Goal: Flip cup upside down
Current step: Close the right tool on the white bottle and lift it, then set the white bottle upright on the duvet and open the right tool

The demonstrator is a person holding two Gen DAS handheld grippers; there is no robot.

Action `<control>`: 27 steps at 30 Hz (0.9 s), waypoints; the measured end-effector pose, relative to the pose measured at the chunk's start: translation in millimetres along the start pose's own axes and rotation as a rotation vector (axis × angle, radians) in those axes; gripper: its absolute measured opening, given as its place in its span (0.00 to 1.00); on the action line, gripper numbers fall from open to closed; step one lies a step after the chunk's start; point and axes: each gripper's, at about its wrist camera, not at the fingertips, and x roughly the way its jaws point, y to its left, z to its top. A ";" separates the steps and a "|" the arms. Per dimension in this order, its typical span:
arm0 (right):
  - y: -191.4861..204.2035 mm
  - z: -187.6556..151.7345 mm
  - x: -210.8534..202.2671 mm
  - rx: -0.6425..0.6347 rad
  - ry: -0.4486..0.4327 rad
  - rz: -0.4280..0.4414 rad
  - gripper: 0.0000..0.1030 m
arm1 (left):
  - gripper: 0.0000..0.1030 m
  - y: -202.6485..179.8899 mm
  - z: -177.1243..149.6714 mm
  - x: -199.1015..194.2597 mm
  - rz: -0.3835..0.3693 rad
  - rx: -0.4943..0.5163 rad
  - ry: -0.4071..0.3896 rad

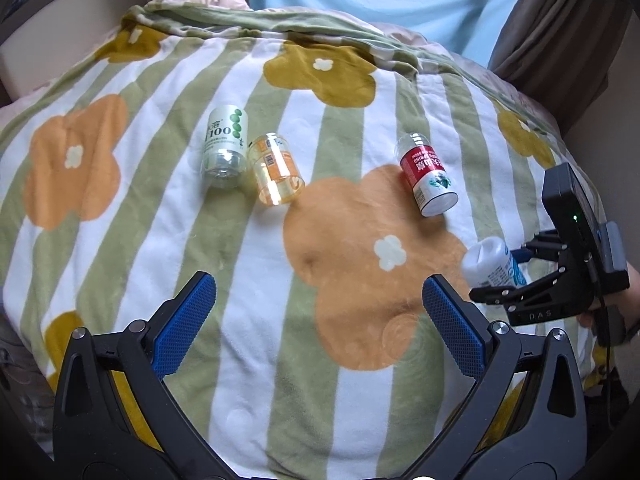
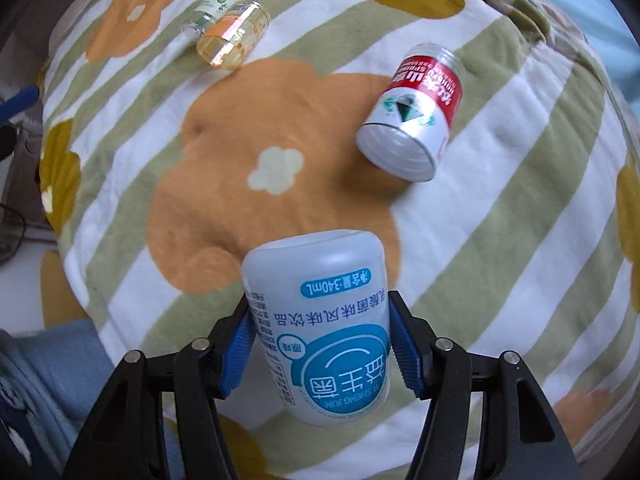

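Right claw (image 2: 320,344) first: we see its blue pads (image 2: 239,350) closed on the sides of the milky-white plastic cup with the blue label (image 2: 320,332), which hangs clear of the bed at the bottom centre of the right wrist view, its rounded closed end pointing away from the camera and its label text reading upside down. In the left wrist view the same cup (image 1: 492,264) sits at the right edge, held in that claw (image 1: 520,276). Our left claw (image 1: 320,320) is spread wide at the bottom of its frame and holds nothing. On the green-striped fleece blanket with orange and mustard flowers (image 1: 240,280), three other cups lie on their sides: a red-and-white labelled one (image 1: 426,174) right of centre, and, at the upper left, a clear amber one (image 1: 276,170) seemingly touching a clear one with green dots (image 1: 226,146).
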 end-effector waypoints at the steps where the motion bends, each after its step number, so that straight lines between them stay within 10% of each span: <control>1: 8.3 -3.4 1.8 0.058 -0.005 0.035 0.56 | 1.00 3.1 -1.5 -1.4 0.000 -0.001 0.005; 12: 49.5 -48.5 40.6 0.676 -0.023 0.247 0.56 | 1.00 39.6 -21.1 -9.7 -0.016 -0.018 0.037; 27: 53.0 -35.3 81.2 0.932 -0.032 0.207 0.61 | 1.00 53.1 -34.8 5.3 -0.022 -0.004 0.101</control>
